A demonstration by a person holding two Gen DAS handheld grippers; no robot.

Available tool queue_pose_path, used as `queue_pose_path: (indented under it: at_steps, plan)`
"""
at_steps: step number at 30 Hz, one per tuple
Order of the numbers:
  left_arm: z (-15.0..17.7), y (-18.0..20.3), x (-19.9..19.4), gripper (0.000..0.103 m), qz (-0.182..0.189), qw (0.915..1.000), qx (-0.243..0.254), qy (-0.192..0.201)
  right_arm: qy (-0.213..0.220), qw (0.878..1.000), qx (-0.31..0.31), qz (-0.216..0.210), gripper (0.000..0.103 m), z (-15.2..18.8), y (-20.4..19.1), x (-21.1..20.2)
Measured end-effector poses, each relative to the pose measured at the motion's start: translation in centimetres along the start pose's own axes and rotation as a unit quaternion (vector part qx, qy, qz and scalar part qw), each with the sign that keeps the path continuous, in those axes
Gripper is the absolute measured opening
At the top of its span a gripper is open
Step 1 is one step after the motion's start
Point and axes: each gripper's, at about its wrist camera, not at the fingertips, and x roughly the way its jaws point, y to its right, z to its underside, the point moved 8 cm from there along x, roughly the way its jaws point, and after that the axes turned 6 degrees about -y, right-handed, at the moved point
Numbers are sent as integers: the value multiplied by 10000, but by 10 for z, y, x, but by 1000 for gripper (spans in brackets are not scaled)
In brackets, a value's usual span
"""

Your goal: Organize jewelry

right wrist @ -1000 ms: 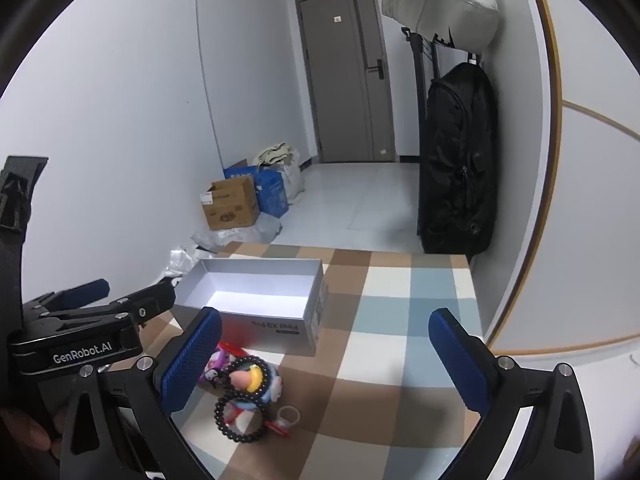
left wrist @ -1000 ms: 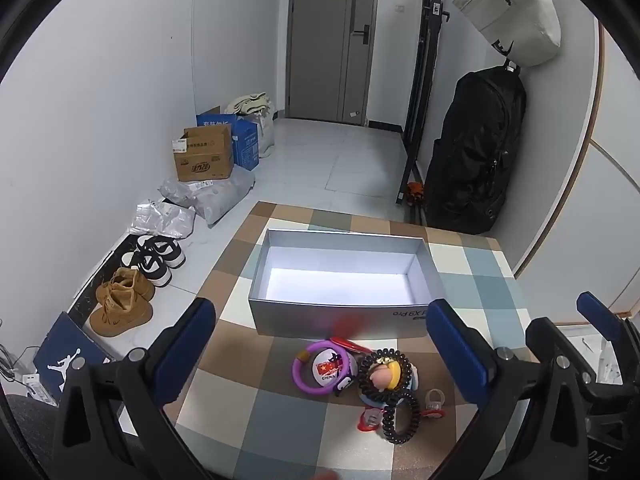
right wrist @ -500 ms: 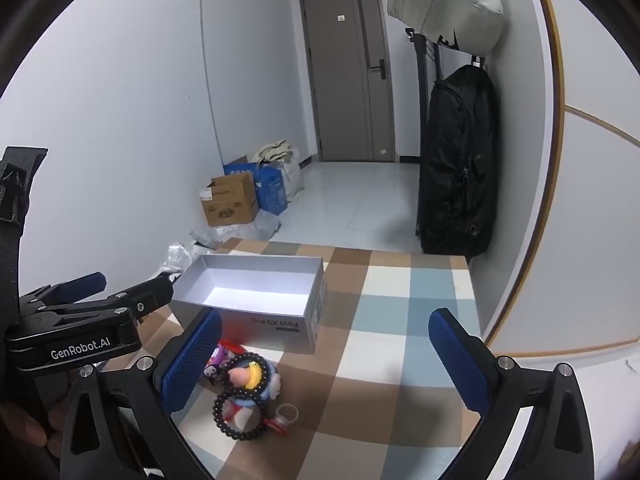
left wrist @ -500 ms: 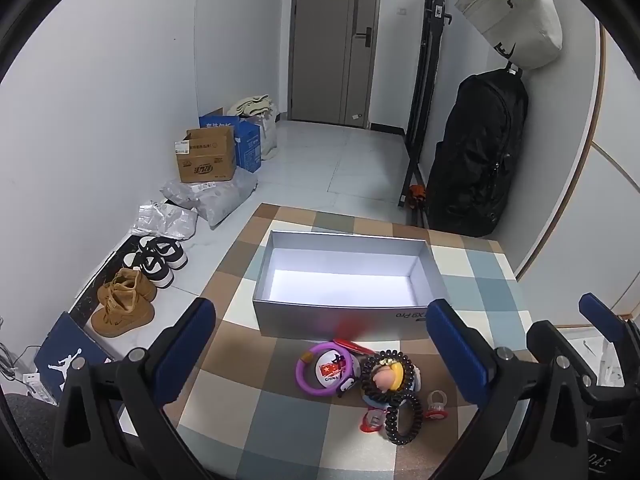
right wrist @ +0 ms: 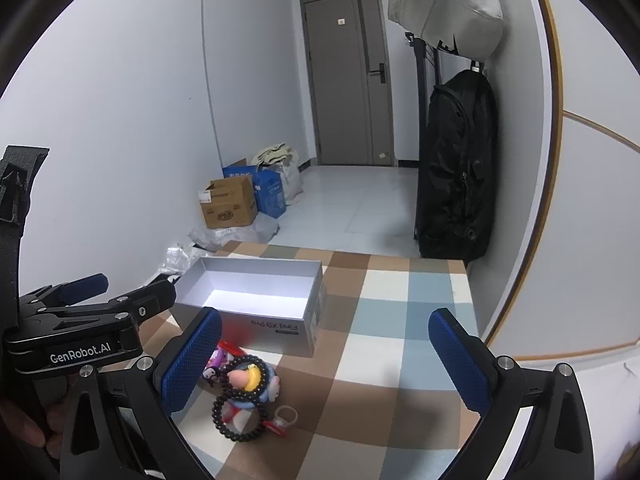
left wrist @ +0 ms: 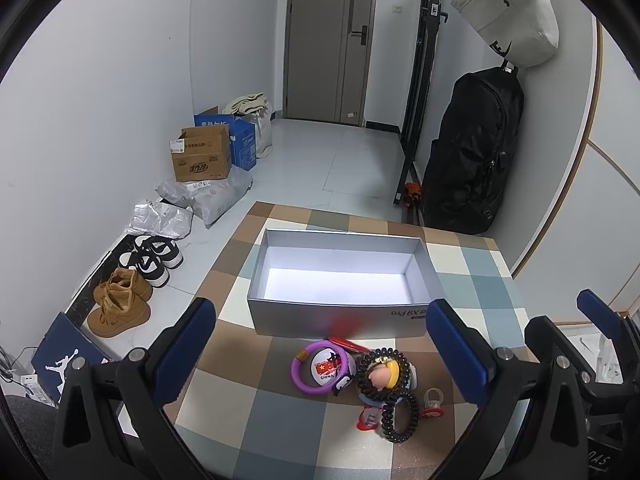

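Both wrist views look forward and down over the checked bench (left wrist: 240, 412) toward the far door (right wrist: 348, 80). The left sits higher (steeper); both share the open grey box (left wrist: 340, 276) and trinket pile (right wrist: 244, 388).

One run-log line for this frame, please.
stage: pre-grasp | left claw: open, holding nothing | right claw: open, holding nothing | grey box: no items inside | jewelry pile: on checkered cloth, in front of box

White walls, pale tiled floor (left wrist: 340, 160), grey door (left wrist: 326, 40); black backpack (left wrist: 472, 152) hangs right, cardboard box (left wrist: 202, 158) left.
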Motion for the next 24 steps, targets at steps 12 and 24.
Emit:
queue_pose_path:
  at_steps: [12,24]
  plan:
    - [0,1,1,102,-33,10000,-53,-30,59,10000,-23,38,103,0,-1,-2]
    - [-1,-2,4,102,-80,9999,-87,-35,62,10000,-42,37,103,-1,-2,-2]
